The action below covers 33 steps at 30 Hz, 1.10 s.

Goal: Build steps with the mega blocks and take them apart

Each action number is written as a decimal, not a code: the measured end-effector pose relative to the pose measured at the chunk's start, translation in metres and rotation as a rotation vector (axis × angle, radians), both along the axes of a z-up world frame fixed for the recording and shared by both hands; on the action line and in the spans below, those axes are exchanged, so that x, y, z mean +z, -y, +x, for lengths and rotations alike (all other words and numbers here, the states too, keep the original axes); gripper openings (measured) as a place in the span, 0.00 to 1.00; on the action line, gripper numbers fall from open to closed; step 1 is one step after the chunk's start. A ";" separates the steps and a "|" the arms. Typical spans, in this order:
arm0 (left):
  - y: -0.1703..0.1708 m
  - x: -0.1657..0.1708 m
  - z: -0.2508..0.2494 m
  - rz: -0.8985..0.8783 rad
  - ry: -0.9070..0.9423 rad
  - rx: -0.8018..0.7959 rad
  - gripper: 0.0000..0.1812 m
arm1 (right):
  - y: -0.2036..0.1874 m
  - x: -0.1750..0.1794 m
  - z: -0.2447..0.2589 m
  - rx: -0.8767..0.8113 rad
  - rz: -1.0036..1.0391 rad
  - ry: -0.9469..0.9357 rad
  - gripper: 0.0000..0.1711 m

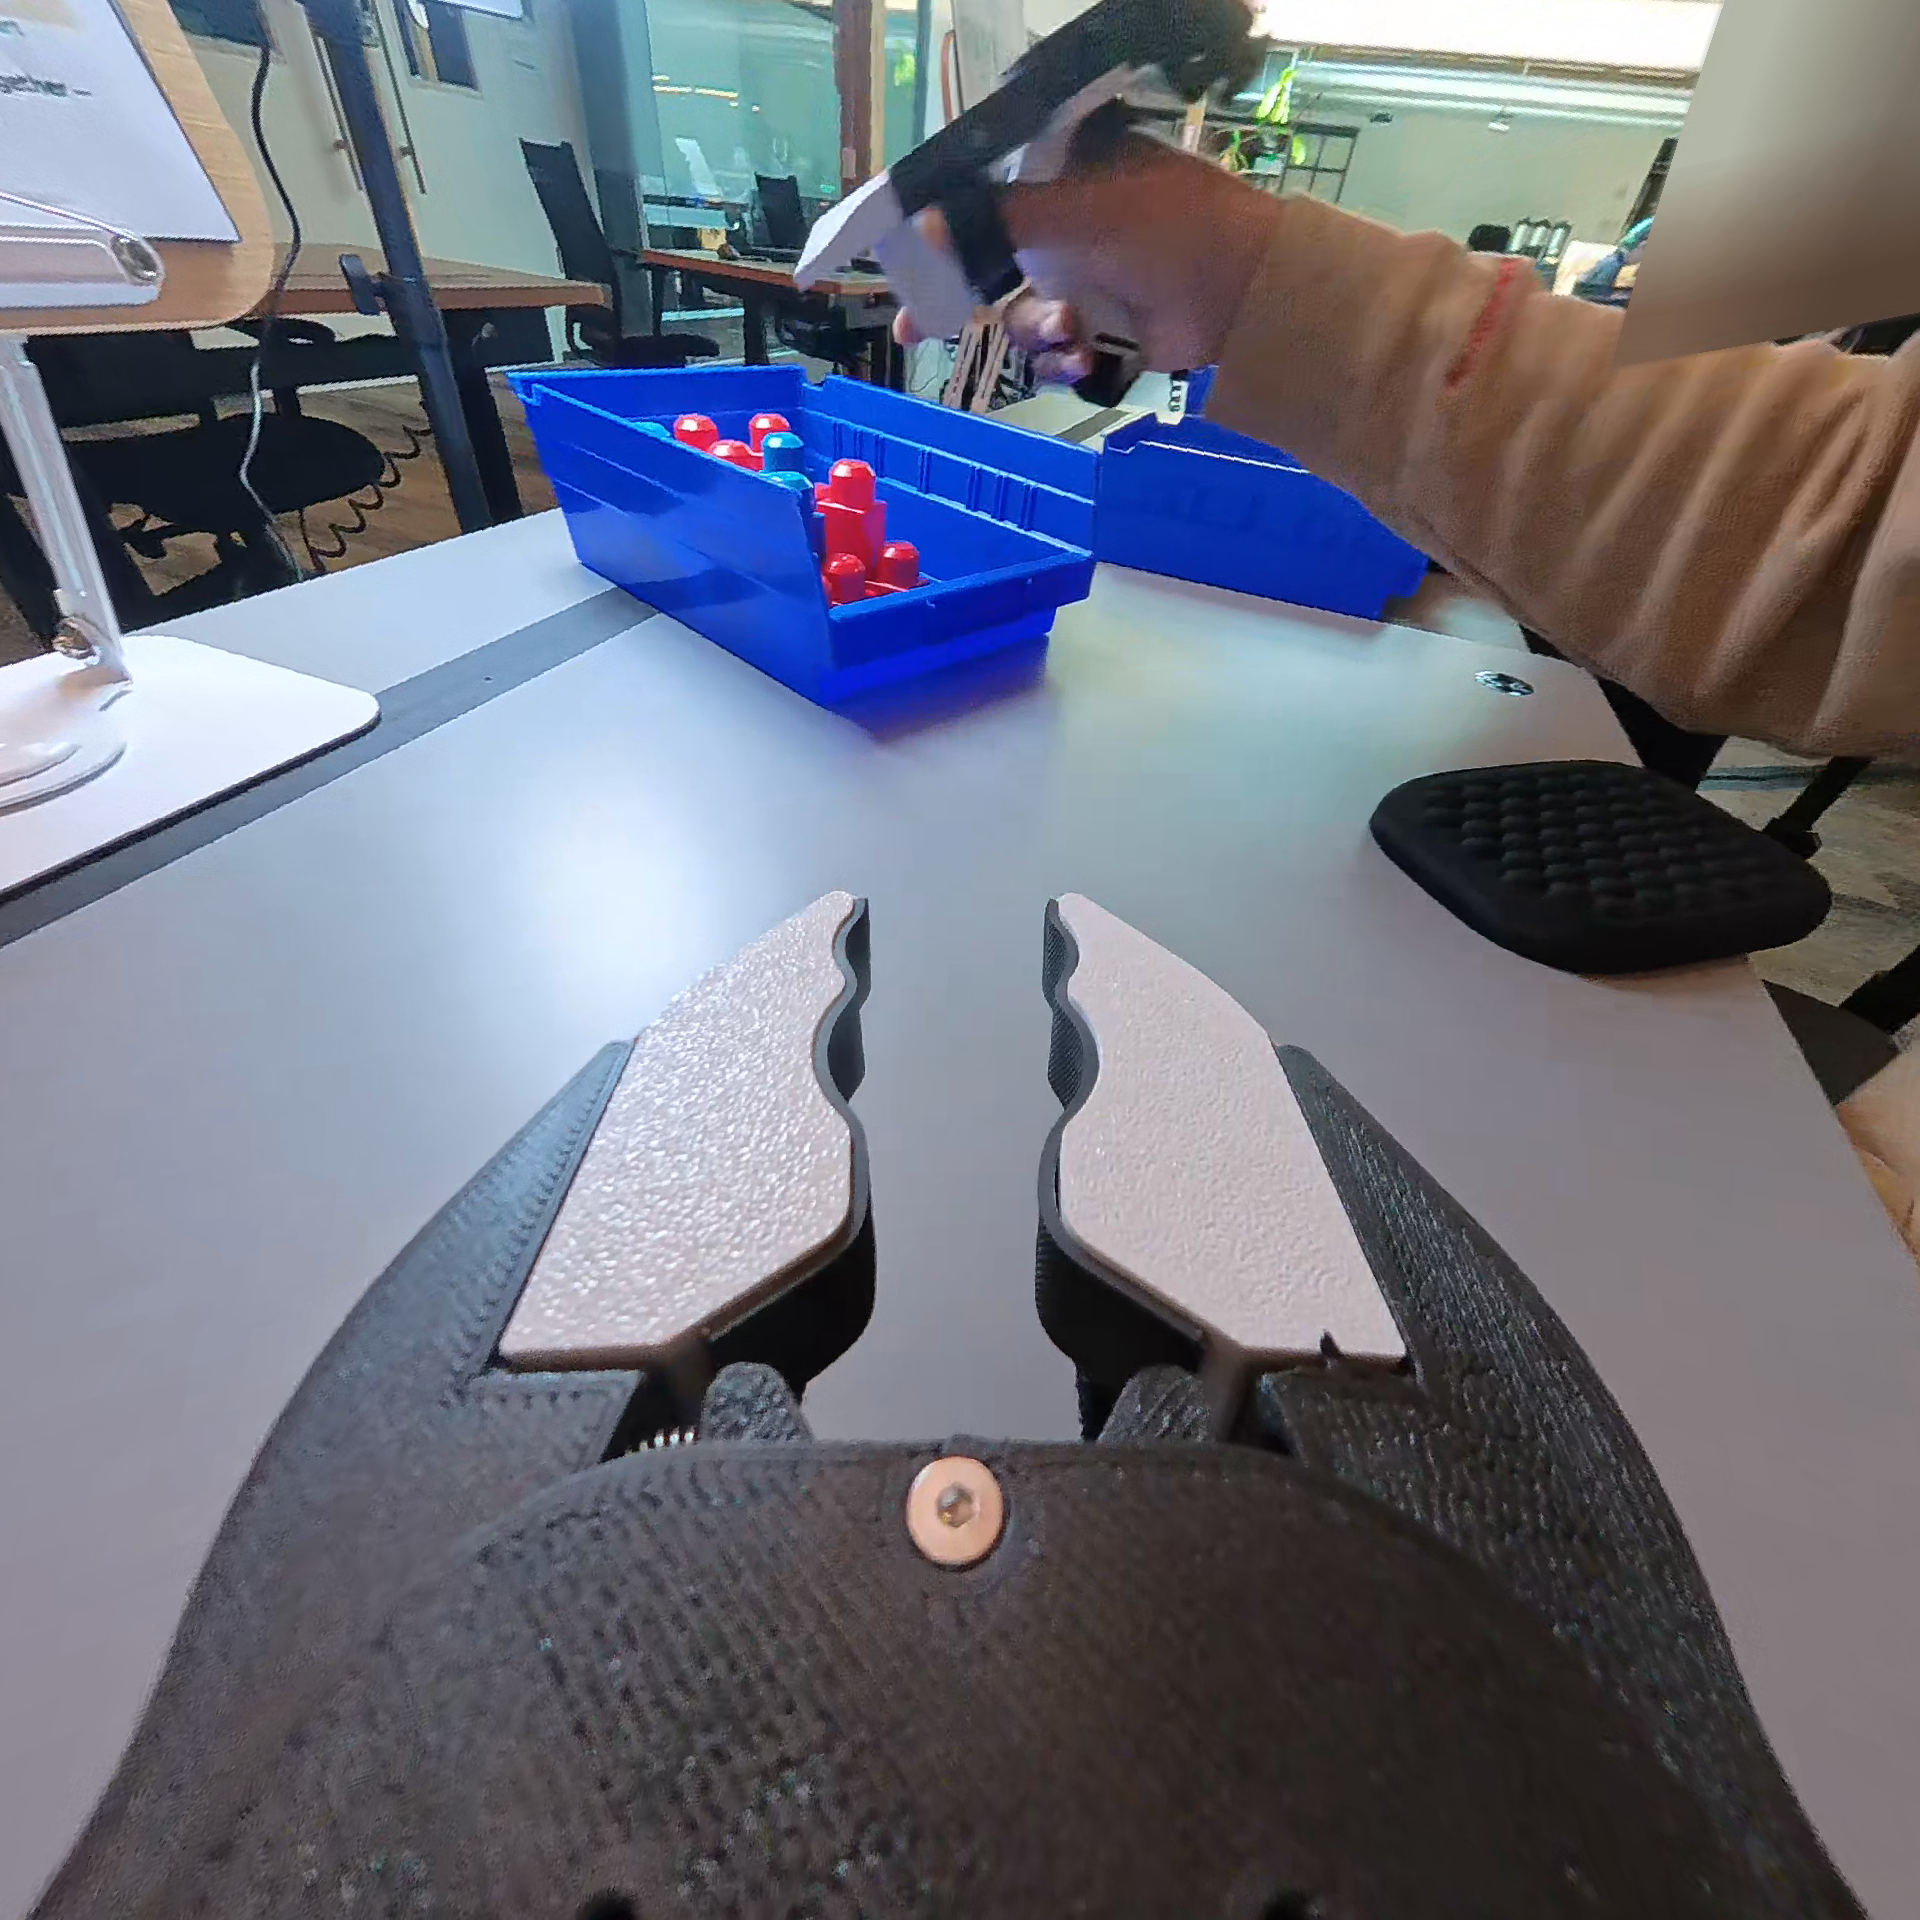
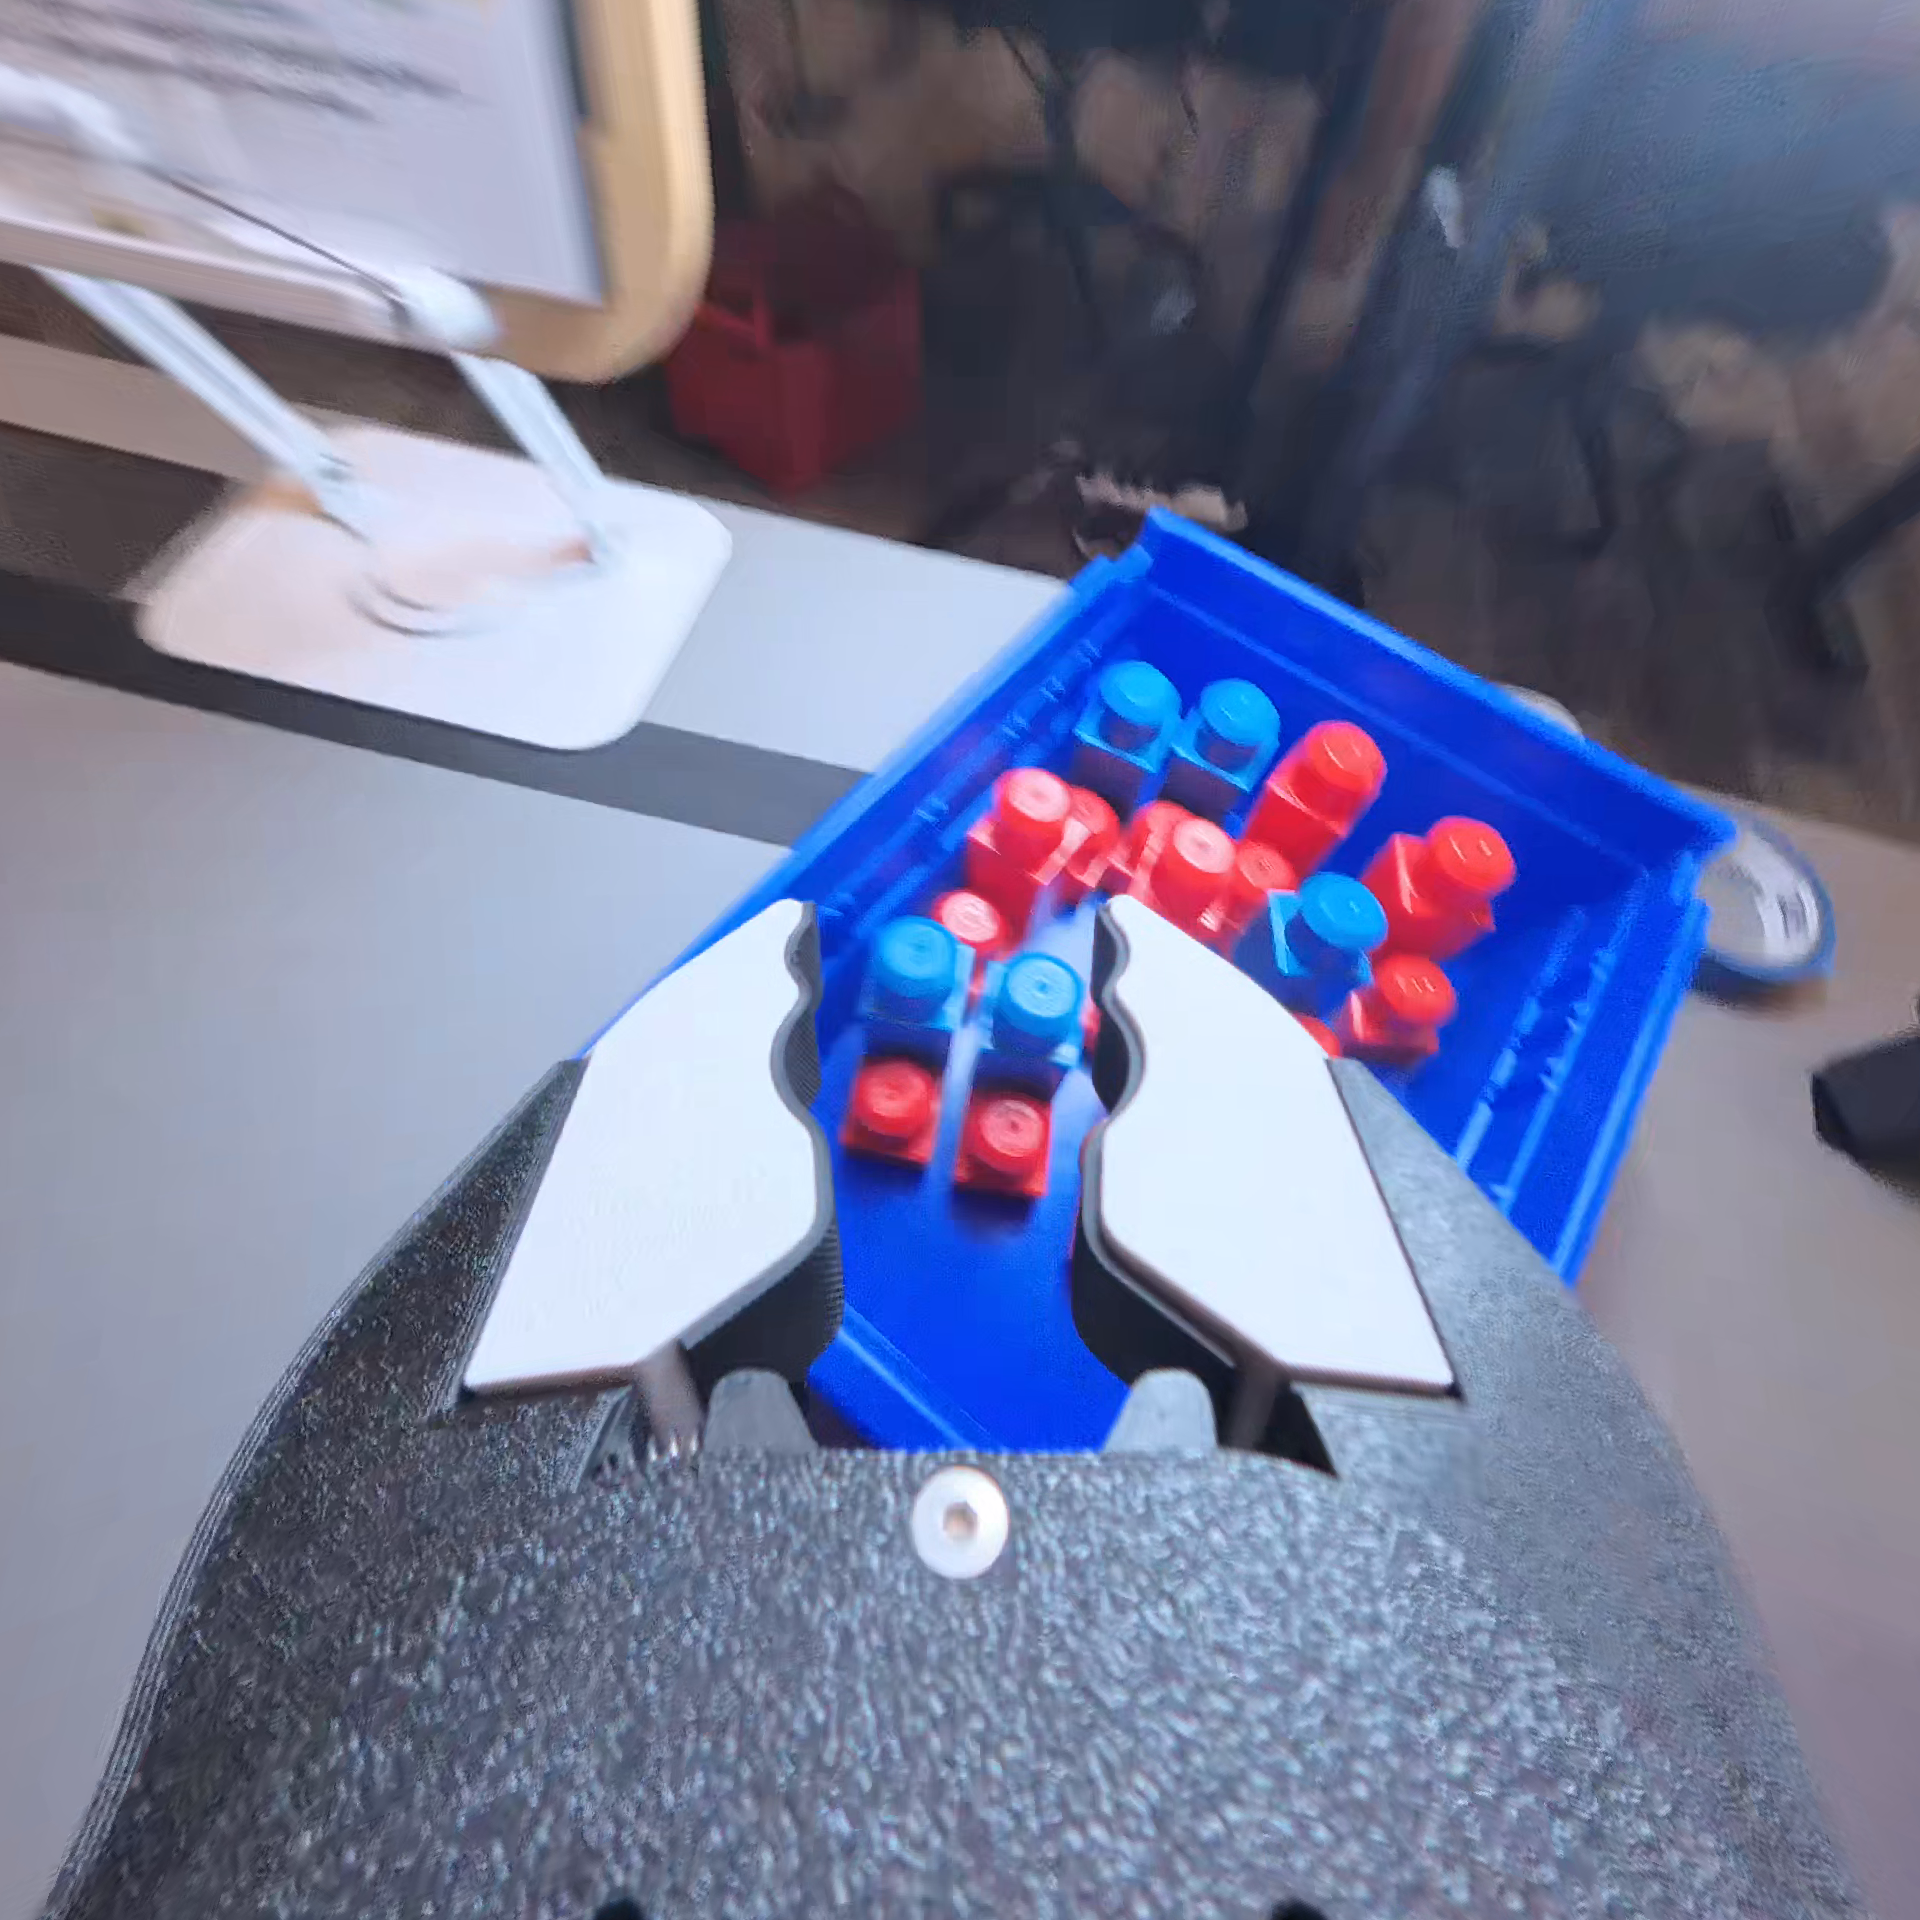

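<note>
A: Where are the blocks?

B: Red blocks [image 2: 1195, 873] and light-blue blocks [image 2: 1127, 717] lie heaped inside a blue bin [image 1: 717, 561] on the grey table [image 1: 582, 904]; in the right wrist view, 2 light-blue ones each stand behind a low red one at the bin's near end; a second blue bin [image 1: 1247, 520] sits just beside the first, its contents hidden.

A: And the tools?

B: The right gripper [image 2: 951, 920] hangs above the bin, tilted down at the heap, jaws wide and empty; the view is blurred; from the left wrist view it appears held in a hand [image 1: 1101, 270] with a beige sleeve [image 1: 1538, 468]; the left gripper [image 1: 956, 909] sits low over bare table well short of the bin, jaws parted, gripping nothing.

A: Around them?

B: A white stand base [image 1: 177, 727] to the left; a black textured pad [image 1: 1600, 862] at the table's right edge.
</note>
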<state>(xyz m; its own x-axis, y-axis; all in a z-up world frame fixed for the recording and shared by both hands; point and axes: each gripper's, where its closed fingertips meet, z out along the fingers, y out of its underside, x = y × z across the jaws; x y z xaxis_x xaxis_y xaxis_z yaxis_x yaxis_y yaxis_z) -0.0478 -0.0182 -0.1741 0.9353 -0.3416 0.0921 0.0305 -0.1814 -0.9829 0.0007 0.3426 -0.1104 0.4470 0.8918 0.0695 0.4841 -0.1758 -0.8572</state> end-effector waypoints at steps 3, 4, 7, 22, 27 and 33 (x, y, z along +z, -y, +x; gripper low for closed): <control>0.004 0.008 -0.017 0.002 -0.103 0.062 0.19 | 0.074 0.027 0.004 0.206 0.126 -0.164 0.29; 0.008 0.016 -0.028 -0.002 -0.167 0.102 0.19 | 0.096 0.026 0.009 0.257 0.153 -0.172 0.30; 0.041 0.038 -0.087 -0.117 -0.352 0.294 0.24 | 0.143 0.013 0.035 0.357 0.230 -0.164 0.30; 0.163 -0.082 -0.214 -0.913 -0.935 0.560 0.18 | 0.078 -0.034 0.151 0.063 0.220 -0.090 0.30; 0.097 -0.083 -0.115 -0.770 -0.945 0.357 0.18 | 0.086 -0.037 0.148 0.159 0.258 -0.073 0.26; 0.009 -0.083 -0.023 -0.604 -1.013 0.098 0.17 | 0.097 -0.077 0.112 0.349 0.376 0.222 0.29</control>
